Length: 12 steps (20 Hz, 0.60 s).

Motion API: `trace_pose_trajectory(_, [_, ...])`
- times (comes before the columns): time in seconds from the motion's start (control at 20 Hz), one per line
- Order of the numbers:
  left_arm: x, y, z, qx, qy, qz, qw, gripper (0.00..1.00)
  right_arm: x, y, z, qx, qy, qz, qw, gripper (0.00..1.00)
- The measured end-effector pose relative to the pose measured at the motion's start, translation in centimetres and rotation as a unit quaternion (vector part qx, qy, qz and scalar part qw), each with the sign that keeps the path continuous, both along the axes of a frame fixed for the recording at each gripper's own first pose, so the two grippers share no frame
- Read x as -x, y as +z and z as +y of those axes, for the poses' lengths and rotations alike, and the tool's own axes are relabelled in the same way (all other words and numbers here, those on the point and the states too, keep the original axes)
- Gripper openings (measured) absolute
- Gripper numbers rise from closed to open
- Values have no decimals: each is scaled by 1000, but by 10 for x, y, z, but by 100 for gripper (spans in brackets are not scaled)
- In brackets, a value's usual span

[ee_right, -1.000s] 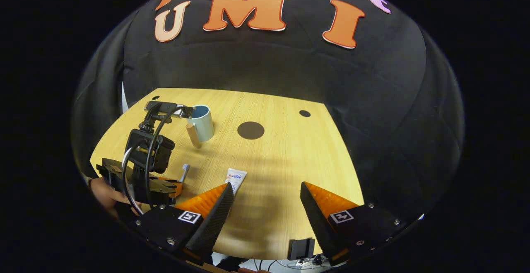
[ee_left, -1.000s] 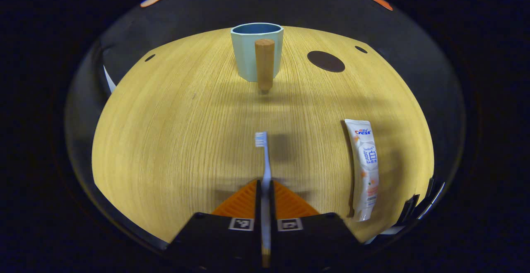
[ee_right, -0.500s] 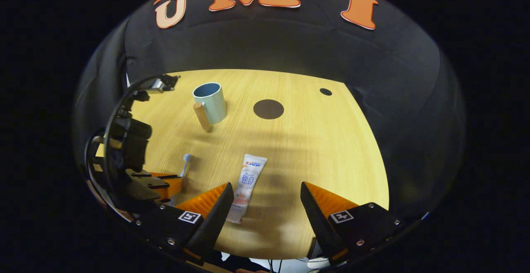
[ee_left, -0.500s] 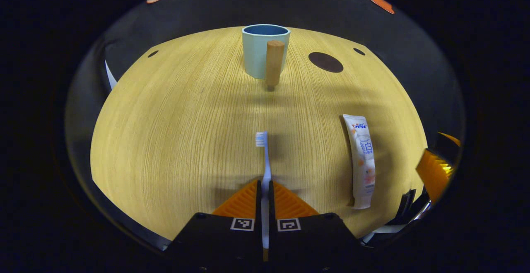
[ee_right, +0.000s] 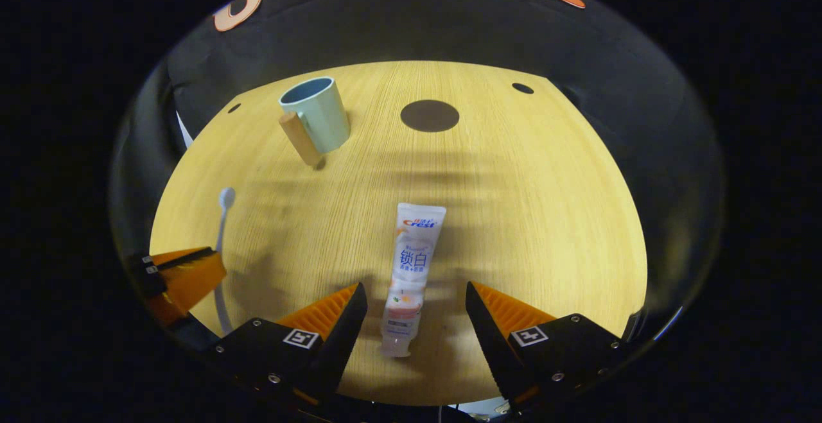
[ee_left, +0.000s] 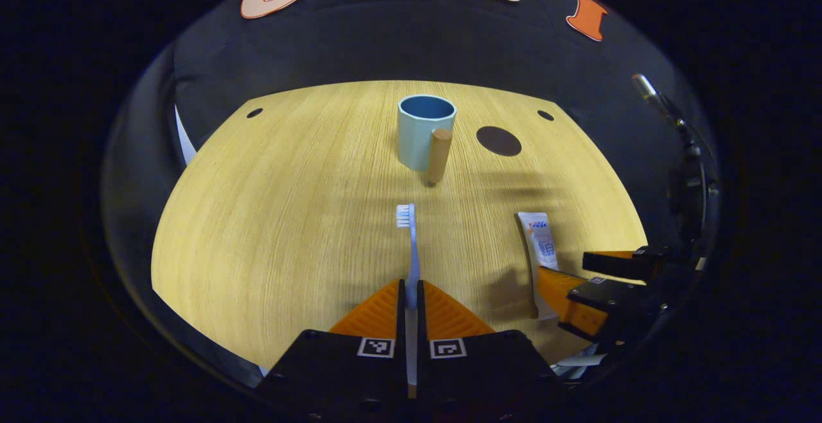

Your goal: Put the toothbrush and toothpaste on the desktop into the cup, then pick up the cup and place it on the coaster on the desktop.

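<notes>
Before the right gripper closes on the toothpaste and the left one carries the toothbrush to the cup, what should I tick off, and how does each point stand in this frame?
1. Left gripper shut on the toothbrush: ok, both fingers press the handle.
2. Right gripper open: ok, fingers spread wide.
3. Toothpaste lies between the right gripper's fingers: ok, its lower end sits in the gap.
4. Right fingers touching the tube: cannot tell, a gap shows on each side.
5. Cup upright with mouth open: ok.
6. Coaster bare, apart from the cup: ok.
</notes>
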<state>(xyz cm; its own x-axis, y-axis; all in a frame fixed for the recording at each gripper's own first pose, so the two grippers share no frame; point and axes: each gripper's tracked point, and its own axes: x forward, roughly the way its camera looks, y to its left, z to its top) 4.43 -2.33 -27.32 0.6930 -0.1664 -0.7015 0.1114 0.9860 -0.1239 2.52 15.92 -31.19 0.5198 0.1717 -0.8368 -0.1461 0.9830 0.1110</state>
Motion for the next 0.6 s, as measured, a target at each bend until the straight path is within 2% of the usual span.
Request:
trace_pose_trajectory(0.2, [-14,36,17,3,5,-43,999,5,-1,-9,9,-4,-5,19,1000,88])
trace_pose_trajectory(0.3, [-21,54,24,0,4,-68,998,5,-2,-11,9,-6,-10,26,1000,80])
trace_pose_trajectory(0.4, [-24,68,29,-4,1,-95,995,6,-3,-14,7,-5,-16,33,999,70])
trace_pose_trajectory(0.6, [-40,98,32,8,-2,-134,991,5,-5,-17,6,-16,-31,47,998,42])
